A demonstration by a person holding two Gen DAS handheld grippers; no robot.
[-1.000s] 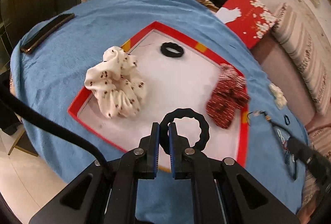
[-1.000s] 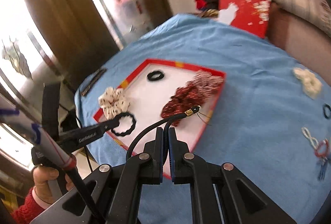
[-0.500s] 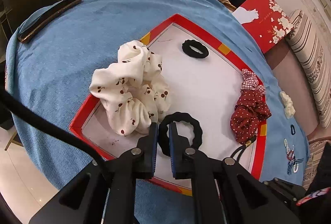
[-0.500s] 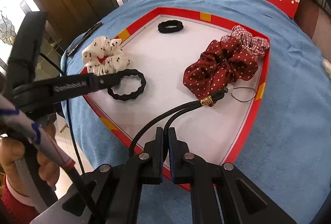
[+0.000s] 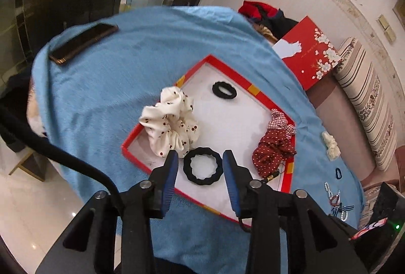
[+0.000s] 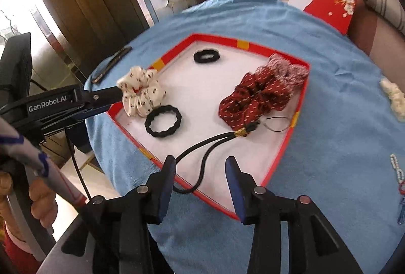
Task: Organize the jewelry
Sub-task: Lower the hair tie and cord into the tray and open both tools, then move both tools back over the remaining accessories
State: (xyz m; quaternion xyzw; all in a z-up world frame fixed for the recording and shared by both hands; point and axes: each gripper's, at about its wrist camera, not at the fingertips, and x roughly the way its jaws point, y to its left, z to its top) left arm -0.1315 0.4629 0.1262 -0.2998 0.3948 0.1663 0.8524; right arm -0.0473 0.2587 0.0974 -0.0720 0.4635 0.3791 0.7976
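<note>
Black wavy hair tie [image 5: 203, 166] lies flat on white floor of red-rimmed tray [image 5: 227, 69], beside cherry-print cream scrunchie [image 5: 170, 128]. Left gripper [image 5: 200, 167] fingers opening, straddling tie, pads clear of it. Black cord hair band [image 6: 202, 152] with gold clasp lies in tray; right gripper [image 6: 200, 172] fingers opening, loop end between them, untouched. Red dotted scrunchie [image 6: 255, 99] near tray's right rim.
</note>
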